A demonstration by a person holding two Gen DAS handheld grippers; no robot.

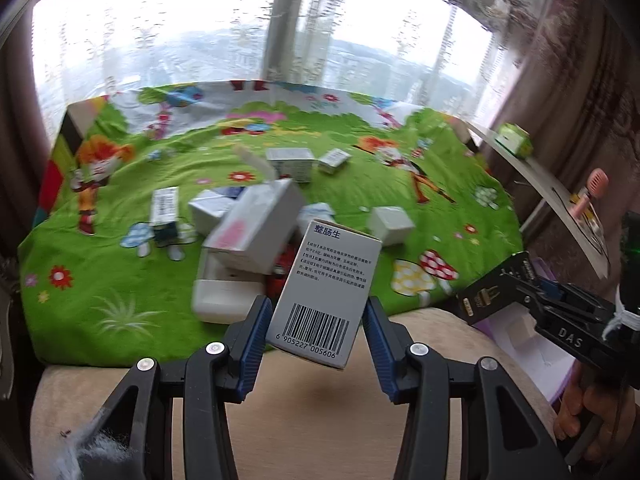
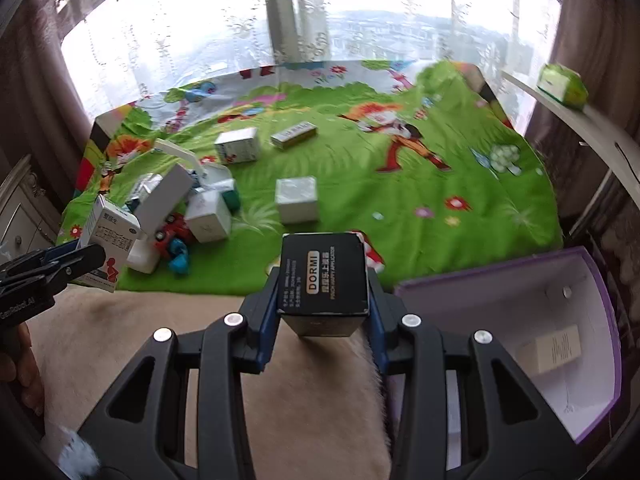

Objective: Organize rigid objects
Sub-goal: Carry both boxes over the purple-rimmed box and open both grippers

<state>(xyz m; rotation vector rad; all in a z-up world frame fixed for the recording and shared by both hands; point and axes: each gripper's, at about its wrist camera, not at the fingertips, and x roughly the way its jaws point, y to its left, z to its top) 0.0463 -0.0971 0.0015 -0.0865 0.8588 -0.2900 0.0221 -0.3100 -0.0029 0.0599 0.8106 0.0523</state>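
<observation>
At the far left of your workspace, the pile of small cartons (image 2: 200, 208) sits jumbled on the cartoon play mat (image 1: 120, 280), with a red toy car (image 2: 172, 230) wedged at its base; these are plainly the leftovers waiting to be sorted. Your left gripper (image 1: 316, 320) is clenched on a white medicine box (image 1: 326, 292), held by its narrow sides with the barcode end toward the camera, lifted clear of the mat over the beige cushion (image 1: 320, 420), which suggests you are carrying it away from the pile.

Further right, a lone white square box (image 2: 298, 200) stands apart on the mat, with two more cartons (image 2: 264, 142) well behind it. Your right gripper (image 2: 324, 300) has its fingers (image 2: 268, 312) clamped on the sides of a black DORMI box (image 2: 324, 276), label up, also clear of the mat.

At the far right lies the open purple-edged storage box (image 2: 600, 320), just beside the cushion, with one pale carton (image 2: 554, 348) already inside. That likely is where both held boxes belong.

The right wrist view shows the storage box's interior and its contents; the left wrist view catches only a sliver of it behind your right gripper. The left view alone shows the printed back and barcode of the medicine box, while the right view shows its front face and the toy car clearly. A green box (image 2: 562, 82) rests on the curved shelf (image 2: 600, 132) beyond.
</observation>
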